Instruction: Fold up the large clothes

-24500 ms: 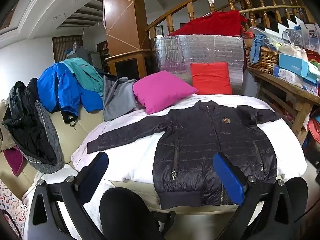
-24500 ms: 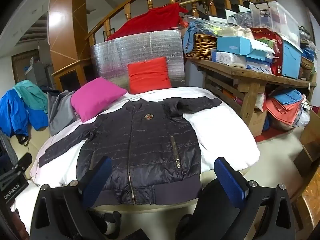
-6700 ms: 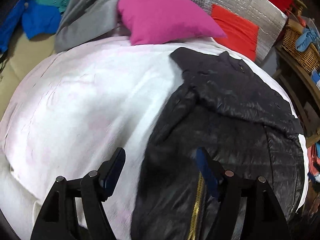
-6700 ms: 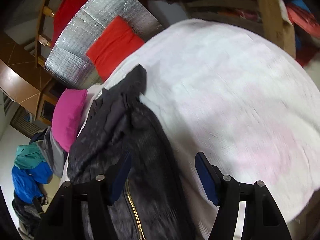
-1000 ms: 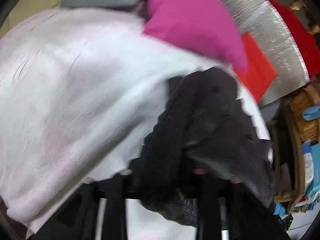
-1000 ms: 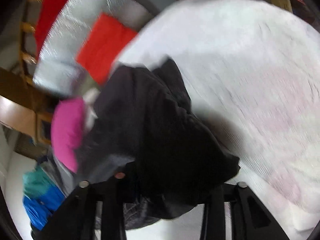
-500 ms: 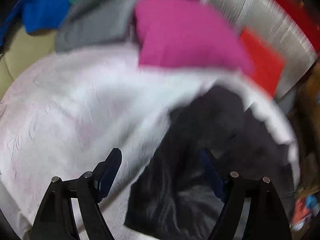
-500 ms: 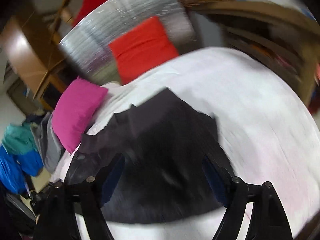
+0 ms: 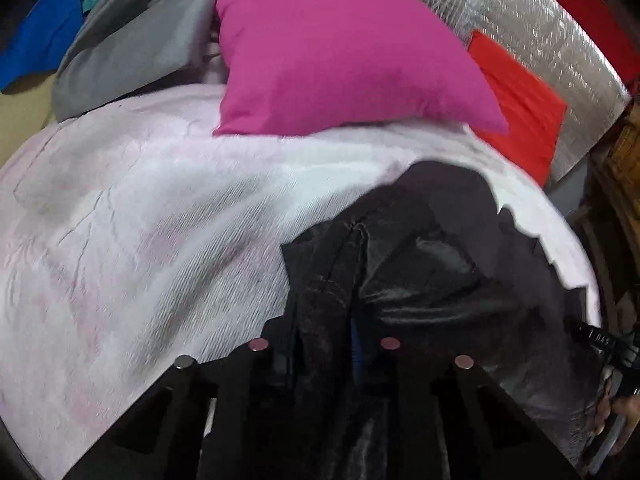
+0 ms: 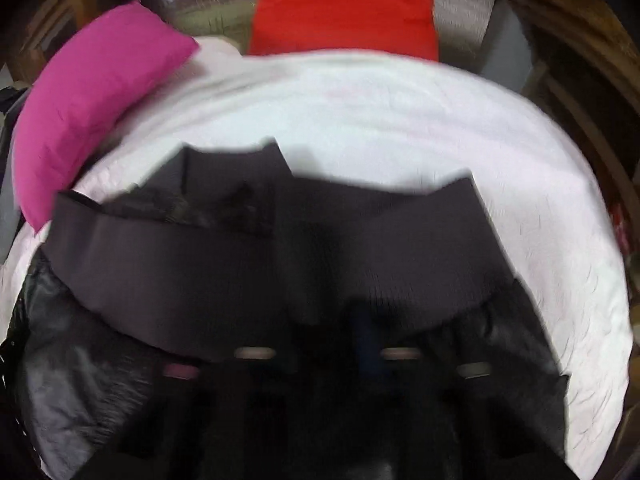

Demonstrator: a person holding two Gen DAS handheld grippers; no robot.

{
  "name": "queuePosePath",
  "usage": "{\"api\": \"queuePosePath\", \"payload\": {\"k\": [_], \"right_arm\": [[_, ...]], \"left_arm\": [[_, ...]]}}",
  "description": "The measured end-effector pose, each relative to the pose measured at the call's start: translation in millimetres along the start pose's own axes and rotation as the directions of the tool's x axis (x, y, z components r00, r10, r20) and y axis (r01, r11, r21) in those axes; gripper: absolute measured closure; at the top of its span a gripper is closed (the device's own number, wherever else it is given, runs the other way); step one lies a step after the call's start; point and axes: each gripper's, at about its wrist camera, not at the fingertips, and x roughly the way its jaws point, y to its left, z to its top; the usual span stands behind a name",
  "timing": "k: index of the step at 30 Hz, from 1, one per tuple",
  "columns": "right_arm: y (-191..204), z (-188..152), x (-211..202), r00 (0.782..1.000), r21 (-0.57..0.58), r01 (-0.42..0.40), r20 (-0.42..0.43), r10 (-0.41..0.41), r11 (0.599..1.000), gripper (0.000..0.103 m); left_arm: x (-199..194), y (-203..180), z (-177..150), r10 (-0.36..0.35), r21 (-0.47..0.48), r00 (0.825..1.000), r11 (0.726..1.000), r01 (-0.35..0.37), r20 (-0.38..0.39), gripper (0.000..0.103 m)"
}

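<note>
The black puffer jacket (image 9: 420, 264) lies bunched on the white bed cover (image 9: 140, 220). My left gripper (image 9: 324, 344) is shut on a fold of the jacket's left edge, which rises between its fingers. In the right wrist view the jacket (image 10: 260, 264) shows its dark ribbed hem band across the middle. My right gripper (image 10: 328, 344) is shut on the jacket below that band; its fingers are mostly hidden by cloth and blur. The right gripper also shows at the right edge of the left wrist view (image 9: 612, 352).
A magenta pillow (image 9: 344, 48) and a red pillow (image 9: 520, 108) lie at the head of the bed against a silver padded board (image 9: 540, 20). Grey and blue clothes (image 9: 120, 40) lie at the far left. Wooden shelving (image 10: 580, 60) stands to the right.
Half a second ago both grippers were open over the jacket. Now both are closed on its cloth and sit lower and closer to it.
</note>
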Motion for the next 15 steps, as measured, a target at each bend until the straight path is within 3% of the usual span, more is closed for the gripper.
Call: {"api": "queuePosePath", "payload": {"k": [2, 4, 8, 11, 13, 15], "right_arm": [[-0.7, 9.0, -16.2, 0.996, 0.011, 0.023, 0.083, -0.024, 1.000, 0.093], [-8.4, 14.9, -21.2, 0.991, 0.056, 0.021, 0.131, -0.028, 0.998, 0.093], [-33.6, 9.6, 24.5, 0.998, 0.188, -0.021, 0.067, 0.008, 0.982, 0.093], [-46.5, 4.4, 22.5, 0.991, 0.261, -0.097, 0.112, 0.069, 0.960, 0.089], [-56.8, 5.1, 16.1, 0.982, 0.337, -0.180, 0.119, 0.148, 0.924, 0.072], [-68.5, 1.8, 1.7, 0.972, 0.396, -0.221, 0.161, 0.169, 0.891, 0.064]], "left_arm": [[0.6, -5.7, 8.4, -0.020, -0.004, 0.999, 1.000, 0.020, 0.031, 0.087], [5.3, -12.0, 10.9, 0.006, 0.022, 0.999, 1.000, -0.007, 0.042, 0.085], [27.0, -9.5, 8.4, 0.108, 0.028, 0.994, 0.994, -0.107, -0.015, 0.050], [24.8, -0.7, 9.1, 0.099, -0.014, 0.995, 0.995, -0.100, -0.031, 0.040], [22.0, 3.3, 8.4, 0.100, -0.032, 0.995, 0.994, -0.101, -0.031, 0.038], [17.1, 5.0, 8.1, 0.097, -0.044, 0.995, 0.994, -0.098, -0.023, 0.038]]}}
